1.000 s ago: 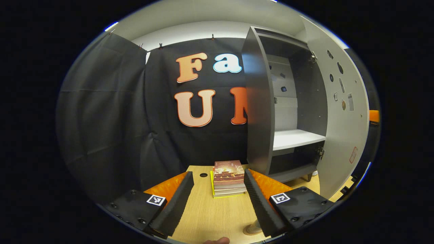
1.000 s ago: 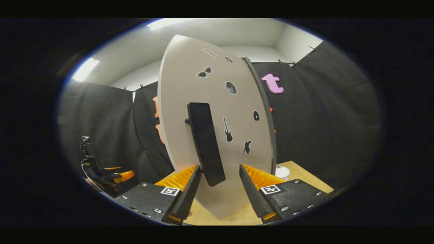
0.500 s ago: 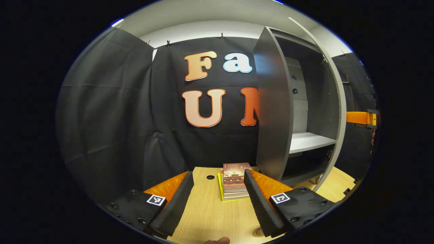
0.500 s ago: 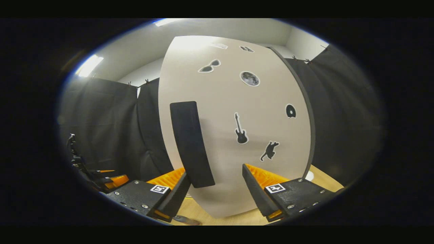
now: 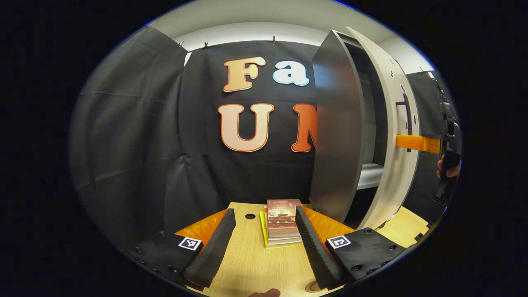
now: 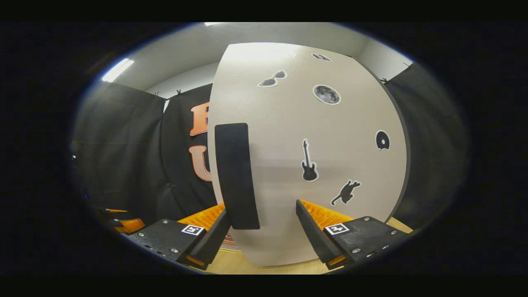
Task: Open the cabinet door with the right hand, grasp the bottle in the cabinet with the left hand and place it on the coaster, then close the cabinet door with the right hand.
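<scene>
Cabinet door (image 6: 313, 165) upright, long axis vertical, front face toward the right hand-held gripper (image 6: 262, 231), whose fingers spread wide around the foot of the vertical black handle (image 6: 237, 175) without pressing it. Swung nearer shut than half a second ago, only a narrow gap left onto the cabinet (image 5: 336, 136). Left hand-held gripper (image 5: 264, 243) spread too, holding nothing, over the desk (image 5: 251, 264) before a stack of books (image 5: 281, 222).

Open tongs (image 5: 264, 243) hover above stacked books (image 5: 282, 222).
</scene>
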Available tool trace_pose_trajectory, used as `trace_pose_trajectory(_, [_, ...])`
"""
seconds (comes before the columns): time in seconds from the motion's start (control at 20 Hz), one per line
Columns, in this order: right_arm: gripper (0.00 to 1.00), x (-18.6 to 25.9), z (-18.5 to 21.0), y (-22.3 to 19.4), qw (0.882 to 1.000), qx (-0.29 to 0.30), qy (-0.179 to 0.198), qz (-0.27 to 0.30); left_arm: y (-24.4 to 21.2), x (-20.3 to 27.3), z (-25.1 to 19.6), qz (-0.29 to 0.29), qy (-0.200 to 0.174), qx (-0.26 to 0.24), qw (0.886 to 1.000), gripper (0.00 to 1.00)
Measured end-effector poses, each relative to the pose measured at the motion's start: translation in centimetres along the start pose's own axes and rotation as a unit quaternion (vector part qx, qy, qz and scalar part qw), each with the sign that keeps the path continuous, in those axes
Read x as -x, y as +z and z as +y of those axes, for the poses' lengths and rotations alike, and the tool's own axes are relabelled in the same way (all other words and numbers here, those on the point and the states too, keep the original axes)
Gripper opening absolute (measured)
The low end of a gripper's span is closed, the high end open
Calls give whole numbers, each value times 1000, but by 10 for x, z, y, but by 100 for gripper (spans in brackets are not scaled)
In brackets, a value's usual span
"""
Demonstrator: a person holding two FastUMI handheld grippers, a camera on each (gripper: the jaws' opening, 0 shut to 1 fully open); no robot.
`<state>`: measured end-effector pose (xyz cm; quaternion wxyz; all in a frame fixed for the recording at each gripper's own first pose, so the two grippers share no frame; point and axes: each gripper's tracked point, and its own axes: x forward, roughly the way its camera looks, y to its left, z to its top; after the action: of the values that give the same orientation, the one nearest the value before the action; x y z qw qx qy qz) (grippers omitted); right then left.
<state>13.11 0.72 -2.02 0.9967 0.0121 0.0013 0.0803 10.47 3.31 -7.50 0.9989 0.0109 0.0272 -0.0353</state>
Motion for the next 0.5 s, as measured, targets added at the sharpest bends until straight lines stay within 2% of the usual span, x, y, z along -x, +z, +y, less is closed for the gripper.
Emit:
trace_pose_trajectory(0.1, [91, 0, -1, -3, 1000, -12, -12, -4, -3, -6, -3, 1, -7, -2, 1000, 95])
trace_pose_trajectory(0.3, [93, -6, -2, -5, 999, 21, -45, -22, -6, -18, -7, 4, -18, -6, 1000, 95])
trace_pose_trajectory(0.5, [93, -19, -7, -10, 997, 36, -56, -31, 2, -21, -14, -3, -22, -3, 1000, 95])
